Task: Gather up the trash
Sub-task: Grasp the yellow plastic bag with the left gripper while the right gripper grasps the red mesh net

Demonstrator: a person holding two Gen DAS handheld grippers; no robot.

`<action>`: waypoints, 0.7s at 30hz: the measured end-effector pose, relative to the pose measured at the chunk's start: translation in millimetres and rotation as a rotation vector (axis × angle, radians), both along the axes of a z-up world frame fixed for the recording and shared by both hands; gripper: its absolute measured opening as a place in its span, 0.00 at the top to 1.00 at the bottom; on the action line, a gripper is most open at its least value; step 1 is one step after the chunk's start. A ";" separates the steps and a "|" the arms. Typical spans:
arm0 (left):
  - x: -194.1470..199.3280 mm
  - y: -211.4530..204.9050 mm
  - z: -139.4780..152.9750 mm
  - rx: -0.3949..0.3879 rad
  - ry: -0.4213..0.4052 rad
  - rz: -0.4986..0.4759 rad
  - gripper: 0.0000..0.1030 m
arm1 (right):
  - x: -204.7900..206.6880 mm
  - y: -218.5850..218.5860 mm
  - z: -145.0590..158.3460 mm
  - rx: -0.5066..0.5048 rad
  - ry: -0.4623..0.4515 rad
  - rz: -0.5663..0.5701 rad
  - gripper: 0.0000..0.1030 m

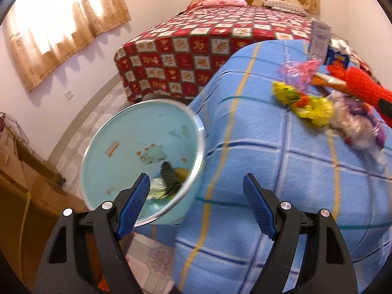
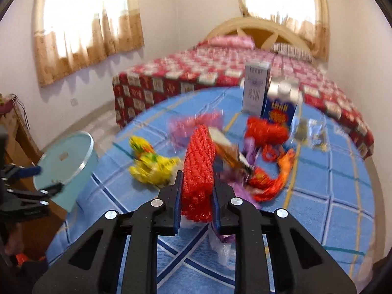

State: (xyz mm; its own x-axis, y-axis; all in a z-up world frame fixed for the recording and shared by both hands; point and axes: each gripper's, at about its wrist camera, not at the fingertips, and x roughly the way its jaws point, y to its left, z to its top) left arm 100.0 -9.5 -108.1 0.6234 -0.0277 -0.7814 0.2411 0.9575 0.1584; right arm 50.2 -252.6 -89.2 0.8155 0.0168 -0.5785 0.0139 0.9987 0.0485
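The right gripper (image 2: 197, 186) is clenched on a piece of red bubble wrap (image 2: 199, 169): both blue pads press its sides, and the wrap stands upright between them, rising past the fingertips. No earlier view is given, so only the grip itself can be told.

Ahead of this gripper, on the counter (image 2: 330, 196) with its blue checked cloth, lies the rest of the trash. Just to the left of the fingertips sits a crumpled yellow wrapper (image 2: 150, 169). Ahead and slightly left is a pink plastic bag (image 2: 196, 120), blurred. To the right are an orange wrapper (image 2: 276, 183) and a red net bag (image 2: 267, 129), close together in one heap. Farther ahead and right stand two cartons side by side, a white carton (image 2: 256, 88) and a blue carton (image 2: 281, 107), both upright. Well to the left, beside the counter's edge, is a light blue bin (image 2: 66, 161).

The left gripper (image 1: 196, 186) is released, its pads wide apart with nothing between them. The bin (image 1: 117, 132) lies just ahead of its left finger, with the open mouth towards the camera and some scraps inside, too blurred to name. The counter fills the space ahead of its right finger, with the yellow wrapper (image 1: 316, 110) far ahead and right. Beyond stands a bed (image 1: 196, 49) with a red checked cover.
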 end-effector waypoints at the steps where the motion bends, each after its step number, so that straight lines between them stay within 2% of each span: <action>1: 0.2 -8.0 1.6 -0.008 -0.004 -0.010 0.25 | -4.3 -0.9 4.6 0.000 -0.017 -0.003 0.80; 8: 10.4 -70.5 14.2 -0.080 -0.023 -0.061 0.25 | -31.3 -37.7 19.3 -0.014 -0.094 -0.119 0.80; 11: 16.8 -95.4 17.3 -0.117 -0.016 -0.083 0.25 | -41.3 -58.3 13.4 -0.026 -0.088 -0.170 0.80; 17: 37.8 -135.8 -5.2 -0.095 0.022 -0.088 0.25 | -52.9 -95.1 -11.4 -0.004 -0.047 -0.243 0.80; 19: 46.4 -139.8 -17.4 -0.116 0.077 -0.082 0.37 | -55.9 -99.9 -20.7 0.006 -0.035 -0.245 0.80; 20: 49.7 -139.6 -22.5 -0.132 0.104 -0.086 0.58 | -56.8 -100.3 -23.7 0.009 -0.031 -0.243 0.80; 21: 52.1 -139.1 -26.2 -0.136 0.126 -0.084 0.69 | -57.6 -100.5 -27.6 0.014 -0.027 -0.240 0.80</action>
State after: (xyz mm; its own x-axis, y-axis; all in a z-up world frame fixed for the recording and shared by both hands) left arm 152.1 -148.7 -134.4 0.5122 -0.1862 -0.8384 0.3308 0.9437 -0.0075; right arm -7.4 -353.1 -116.8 0.8122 -0.1713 -0.5576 0.2489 0.9663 0.0656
